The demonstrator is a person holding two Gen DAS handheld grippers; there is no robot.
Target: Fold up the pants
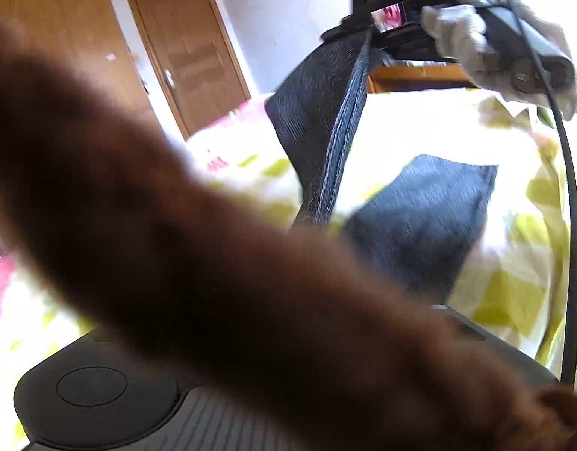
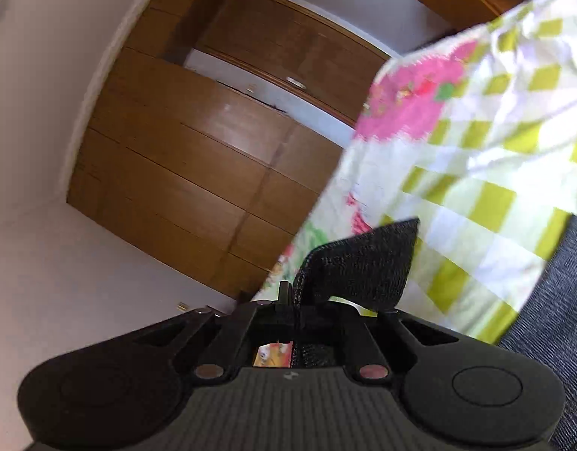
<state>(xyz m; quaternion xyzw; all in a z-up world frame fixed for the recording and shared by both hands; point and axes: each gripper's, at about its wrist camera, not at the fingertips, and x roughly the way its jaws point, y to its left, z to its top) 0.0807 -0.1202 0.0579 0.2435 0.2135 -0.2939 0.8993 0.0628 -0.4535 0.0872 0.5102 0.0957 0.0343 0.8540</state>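
While the right gripper [image 2: 288, 300] pinches a corner of the dark pants [image 2: 359, 263], its two fingers sit close together with the cloth squeezed between them. A flap of the dark cloth sticks up past the fingertips. Seen from the left wrist camera, the same right gripper [image 1: 371, 28] is up high, and a gloved hand [image 1: 487, 37] wraps around its handle. A black cable [image 1: 572, 206] hangs down from it.

From that high gripper, the pants [image 1: 326, 120] hang down in a long strip. The long way of the cloth runs from the upper right down toward the lower left. Another part of the pants lies flat on the bed sheet [image 1: 420, 127], which is white with green squares and pink flowers.

A big blurry brown shape [image 1: 175, 225] covers most of the left wrist view. It hides the left gripper's fingers, so I cannot tell if that gripper is wide or holding anything.

Behind the bed stand a brown wooden wardrobe [image 2: 183, 158] and a wooden door [image 1: 190, 52].
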